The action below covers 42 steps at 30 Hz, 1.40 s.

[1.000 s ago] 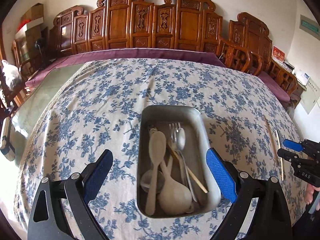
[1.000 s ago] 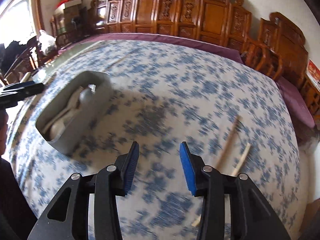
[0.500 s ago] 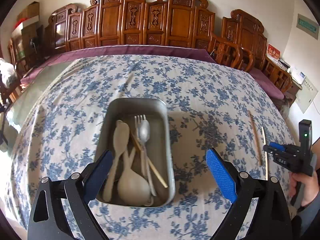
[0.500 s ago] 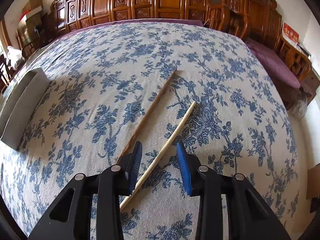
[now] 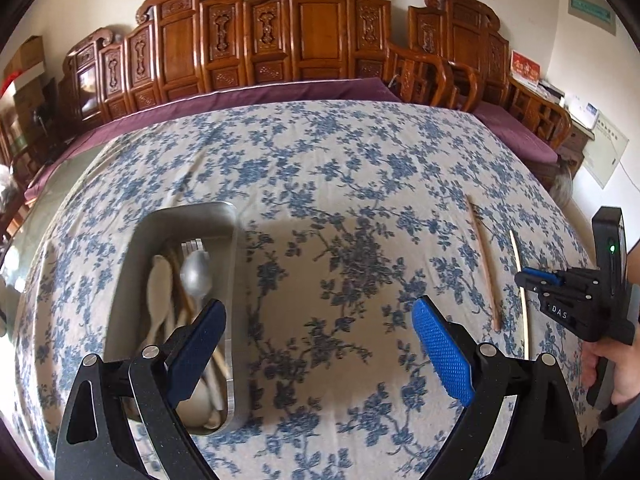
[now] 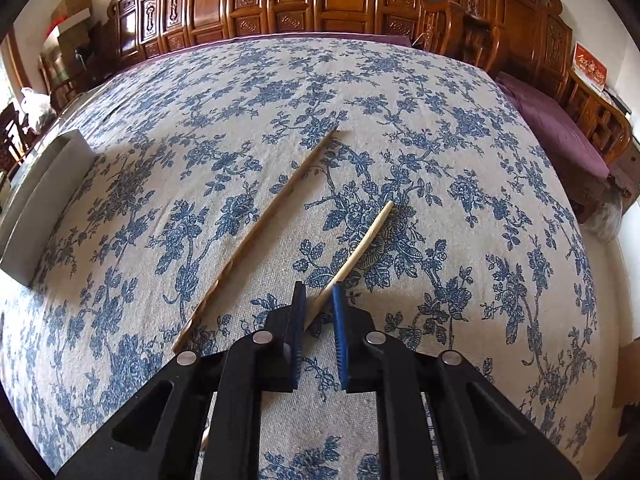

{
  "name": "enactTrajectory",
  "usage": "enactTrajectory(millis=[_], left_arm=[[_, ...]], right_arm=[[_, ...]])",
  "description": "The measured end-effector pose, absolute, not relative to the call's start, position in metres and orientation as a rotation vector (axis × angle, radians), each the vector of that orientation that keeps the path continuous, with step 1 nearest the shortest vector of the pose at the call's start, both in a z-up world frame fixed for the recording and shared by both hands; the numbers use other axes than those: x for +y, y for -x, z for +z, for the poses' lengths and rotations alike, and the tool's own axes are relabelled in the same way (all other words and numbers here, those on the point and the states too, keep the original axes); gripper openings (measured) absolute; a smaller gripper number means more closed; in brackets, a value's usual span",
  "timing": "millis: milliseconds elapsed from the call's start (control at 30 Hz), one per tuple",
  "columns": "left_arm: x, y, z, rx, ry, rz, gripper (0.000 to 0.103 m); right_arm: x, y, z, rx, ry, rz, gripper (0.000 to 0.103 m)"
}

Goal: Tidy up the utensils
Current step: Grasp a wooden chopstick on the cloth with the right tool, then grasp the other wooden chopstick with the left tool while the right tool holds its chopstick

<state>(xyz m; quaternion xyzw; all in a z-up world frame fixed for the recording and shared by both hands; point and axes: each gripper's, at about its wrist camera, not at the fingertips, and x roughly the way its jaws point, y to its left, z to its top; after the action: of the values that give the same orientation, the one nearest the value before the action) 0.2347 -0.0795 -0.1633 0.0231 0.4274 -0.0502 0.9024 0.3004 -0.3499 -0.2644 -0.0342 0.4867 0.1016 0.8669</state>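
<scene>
A metal tray (image 5: 235, 264) holding a white spoon (image 5: 158, 280), a metal spoon (image 5: 195, 276) and other utensils lies at the left on the flowered tablecloth. My left gripper (image 5: 318, 312) stands open, its left finger over the tray's right rim, nothing between the pads. Two chopsticks lie at the right: a darker one (image 6: 264, 228) and a pale one (image 6: 364, 240). My right gripper (image 6: 318, 292) is low over the cloth, its jaws closing, with the pale chopstick's near part running between the pads. A narrow gap still shows beside the stick.
Carved wooden chairs (image 5: 312, 32) line the table's far side over a purple under-cloth (image 5: 280, 92). The tray's side wall (image 6: 48, 184) shows at the far left of the right wrist view. A hand (image 5: 616, 364) holds the right gripper's handle at the table's right edge.
My left gripper slid right, so the tray went from under it to its left. My right gripper came down over the pale chopstick and its jaws narrowed around it.
</scene>
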Motion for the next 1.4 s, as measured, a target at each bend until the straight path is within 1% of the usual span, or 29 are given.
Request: enactTrajectory(millis=[33, 133, 267, 533, 567, 700, 767, 800, 867, 1067, 1200, 1267, 1333, 1400], left_arm=[[-0.086, -0.237, -0.166, 0.889, -0.055, -0.109, 0.091], [-0.108, -0.242, -0.178, 0.91, -0.074, -0.127, 0.091], [-0.137, -0.251, -0.194, 0.945, -0.098, -0.159, 0.091], [-0.184, -0.265, -0.208, 0.974, -0.114, -0.212, 0.09], [-0.19, -0.266, -0.209, 0.976, -0.116, -0.22, 0.087], [-0.213, -0.272, -0.216, 0.988, -0.136, -0.251, 0.078], [-0.223, -0.274, -0.22, 0.996, -0.149, -0.265, 0.066], [-0.229, -0.275, -0.223, 1.004, -0.158, -0.272, 0.064], [-0.24, -0.276, -0.228, 1.012, -0.173, -0.287, 0.054], [-0.259, -0.28, -0.235, 1.022, -0.206, -0.301, 0.041], [-0.266, -0.283, -0.237, 1.021, -0.218, -0.3, 0.037], [-0.27, -0.286, -0.24, 1.026, -0.228, -0.295, 0.029], [-0.272, -0.288, -0.244, 1.034, -0.237, -0.289, 0.025], [-0.273, -0.289, -0.244, 1.023, -0.242, -0.285, 0.024]], right_arm=[[-0.352, -0.301, -0.264, 1.024, 0.071, 0.223, 0.013], [-0.355, -0.302, -0.263, 1.025, 0.089, 0.224, 0.006], [-0.363, -0.304, -0.262, 1.022, 0.076, 0.241, 0.005], [-0.38, -0.305, -0.253, 0.994, 0.033, 0.249, 0.005], [-0.383, -0.305, -0.253, 0.992, 0.027, 0.247, 0.005], [-0.393, -0.307, -0.254, 0.993, 0.004, 0.238, 0.005], [-0.396, -0.308, -0.254, 0.993, -0.001, 0.233, 0.005], [-0.398, -0.308, -0.254, 0.991, -0.007, 0.232, 0.005], [-0.399, -0.308, -0.254, 0.991, -0.012, 0.231, 0.005], [-0.4, -0.308, -0.252, 0.984, -0.016, 0.238, 0.005], [-0.404, -0.308, -0.251, 0.979, -0.028, 0.238, 0.005], [-0.406, -0.308, -0.251, 0.979, -0.036, 0.237, 0.005], [-0.406, -0.308, -0.251, 0.979, -0.039, 0.236, 0.005], [-0.406, -0.308, -0.252, 0.98, -0.037, 0.239, 0.005]])
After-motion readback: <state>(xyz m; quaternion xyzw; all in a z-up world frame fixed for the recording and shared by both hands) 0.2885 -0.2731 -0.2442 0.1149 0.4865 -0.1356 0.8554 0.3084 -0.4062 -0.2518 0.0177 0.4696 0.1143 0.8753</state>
